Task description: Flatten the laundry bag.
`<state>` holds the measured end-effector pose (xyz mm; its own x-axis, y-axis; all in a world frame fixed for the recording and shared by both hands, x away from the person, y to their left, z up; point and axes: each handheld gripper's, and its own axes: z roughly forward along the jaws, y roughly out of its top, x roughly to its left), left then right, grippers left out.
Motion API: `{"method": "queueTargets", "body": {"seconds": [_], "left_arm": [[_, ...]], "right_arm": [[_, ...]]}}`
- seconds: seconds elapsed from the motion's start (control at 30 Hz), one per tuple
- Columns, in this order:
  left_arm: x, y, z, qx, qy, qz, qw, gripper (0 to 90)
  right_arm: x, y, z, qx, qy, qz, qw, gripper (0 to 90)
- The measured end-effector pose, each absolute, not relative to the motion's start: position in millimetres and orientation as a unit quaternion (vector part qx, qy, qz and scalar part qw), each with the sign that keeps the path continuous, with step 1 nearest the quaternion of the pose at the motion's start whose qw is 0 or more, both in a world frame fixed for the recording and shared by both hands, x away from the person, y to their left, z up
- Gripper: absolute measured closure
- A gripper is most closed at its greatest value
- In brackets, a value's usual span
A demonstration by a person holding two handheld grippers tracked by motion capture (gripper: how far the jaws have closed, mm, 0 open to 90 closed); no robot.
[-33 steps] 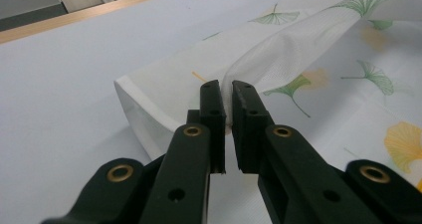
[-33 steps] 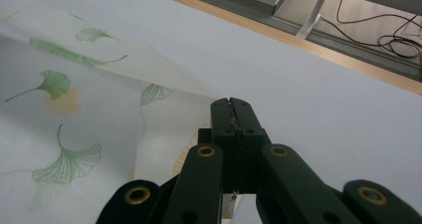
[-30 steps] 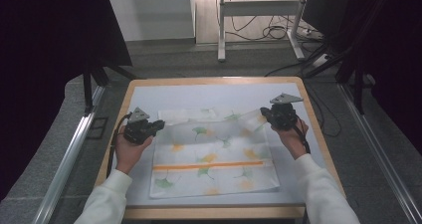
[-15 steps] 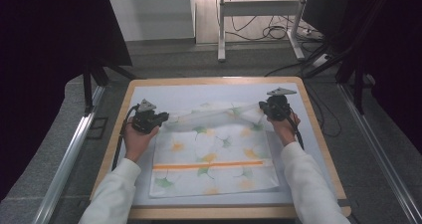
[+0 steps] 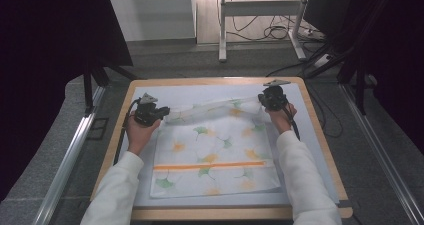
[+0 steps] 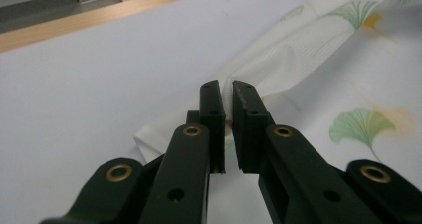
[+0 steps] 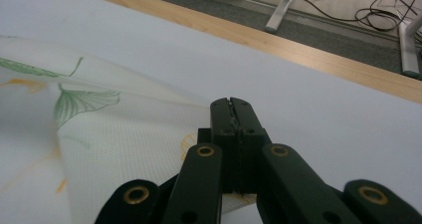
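Cloth [image 5: 215, 157] lies flat on the mat [image 5: 310, 135], near edge toward the person, orange stripe running left-right. Its far edge is lifted off the mat, strung between the two grippers. Left gripper [image 5: 162, 113] is clamped on the far-left corner; in the left gripper view a thin fold of fabric [image 6: 278, 59] sits pinched between near-closed jaws. Right gripper [image 5: 264, 98] is pinched tight on the far-right corner, jaws together with fabric [image 7: 124, 149] trailing out to the side. The held edge runs left-right, parallel to the stripe. Rest of the cloth lies toward the person from both grippers, each hand on its own corner. My read: a fold, far edge brought toward the near edge, hands kept level so corners land square.
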<state>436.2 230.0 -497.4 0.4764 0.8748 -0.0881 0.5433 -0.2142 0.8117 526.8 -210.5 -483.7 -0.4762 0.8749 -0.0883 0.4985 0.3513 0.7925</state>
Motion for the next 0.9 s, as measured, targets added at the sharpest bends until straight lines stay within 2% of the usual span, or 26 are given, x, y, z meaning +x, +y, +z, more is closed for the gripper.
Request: {"method": "queueTargets", "body": {"seconds": [0.1, 0.17, 0.2, 0.23, 0.27, 0.3, 0.33, 0.4, 0.43, 0.47, 0.5, 0.53, 0.67, 0.9], "left_arm": [[448, 231, -494, 0.752, 0.477, 0.202, 0.407, 84.5], [454, 233, -493, 0.749, 0.483, 0.203, 0.405, 84.1], [460, 233, -494, 0.747, 0.490, 0.204, 0.400, 83.5], [460, 233, -494, 0.747, 0.490, 0.204, 0.400, 82.1], [462, 233, -495, 0.748, 0.493, 0.203, 0.395, 82.1], [463, 234, -495, 0.744, 0.499, 0.210, 0.392, 74.1], [462, 235, -494, 0.741, 0.500, 0.217, 0.393, 69.6], [461, 237, -493, 0.736, 0.501, 0.224, 0.397, 57.7], [460, 239, -491, 0.732, 0.503, 0.221, 0.403, 57.7], [458, 243, -488, 0.724, 0.510, 0.201, 0.419, 45.3], [456, 244, -487, 0.724, 0.509, 0.198, 0.421, 39.1], [452, 244, -485, 0.727, 0.505, 0.196, 0.421, 36.7], [434, 235, -483, 0.745, 0.482, 0.193, 0.419, 35.9], [407, 212, -483, 0.777, 0.445, 0.185, 0.406, 36.6]], "right_arm": [[545, -209, -487, 0.454, 0.773, 0.359, 0.260, 88.5], [556, -207, -488, 0.460, 0.770, 0.355, 0.265, 85.2], [566, -206, -489, 0.465, 0.768, 0.350, 0.267, 72.4], [570, -205, -488, 0.467, 0.769, 0.341, 0.275, 64.0], [570, -205, -488, 0.467, 0.769, 0.341, 0.275, 64.0], [572, -204, -482, 0.467, 0.763, 0.337, 0.294, 53.5], [570, -205, -477, 0.468, 0.755, 0.347, 0.300, 49.6], [565, -210, -462, 0.466, 0.745, 0.375, 0.296, 46.3], [565, -210, -462, 0.466, 0.745, 0.375, 0.296, 46.3], [558, -214, -451, 0.459, 0.745, 0.386, 0.290, 41.4], [554, -215, -447, 0.457, 0.748, 0.388, 0.284, 39.8], [549, -216, -444, 0.454, 0.751, 0.393, 0.274, 39.4], [526, -217, -443, 0.436, 0.767, 0.396, 0.252, 36.9], [494, -217, -453, 0.414, 0.790, 0.396, 0.221, 37.7]]}}
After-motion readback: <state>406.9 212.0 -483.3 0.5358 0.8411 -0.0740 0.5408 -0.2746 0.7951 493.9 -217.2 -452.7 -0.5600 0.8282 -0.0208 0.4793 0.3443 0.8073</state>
